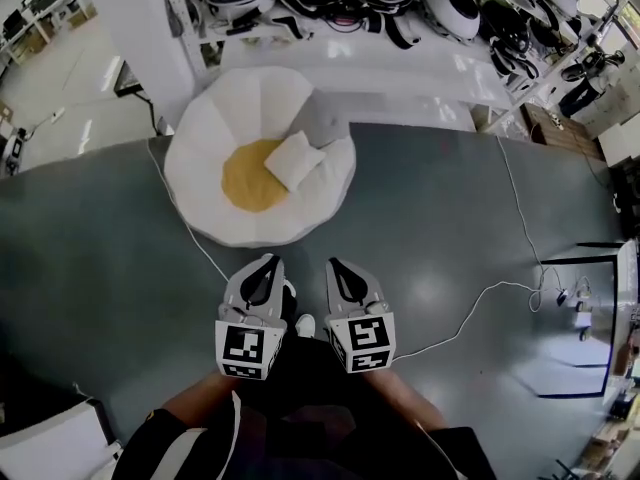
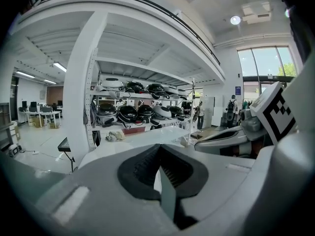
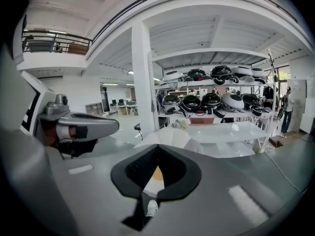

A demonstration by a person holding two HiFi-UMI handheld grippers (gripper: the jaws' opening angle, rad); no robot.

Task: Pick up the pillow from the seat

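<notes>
Grey floor (image 1: pixel 90 238) spreads open around the seat (image 1: pixel 200 133).

Bare grey floor (image 1: pixel 430 198) reaches the far seat (image 1: pixel 200 138), with a white cable (image 1: pixel 212 265) trailing near left and shelving (image 1: pixel 400 8) beyond.

The pillow (image 1: pixel 294 158) is small, white and square. It lies turned cornerwise in the seat (image 1: pixel 200 133), overlapping the right edge of the yellow centre (image 1: pixel 246 178). The seat is round, white and petal-rimmed, and rests on the grey floor (image 1: pixel 100 248).
</notes>
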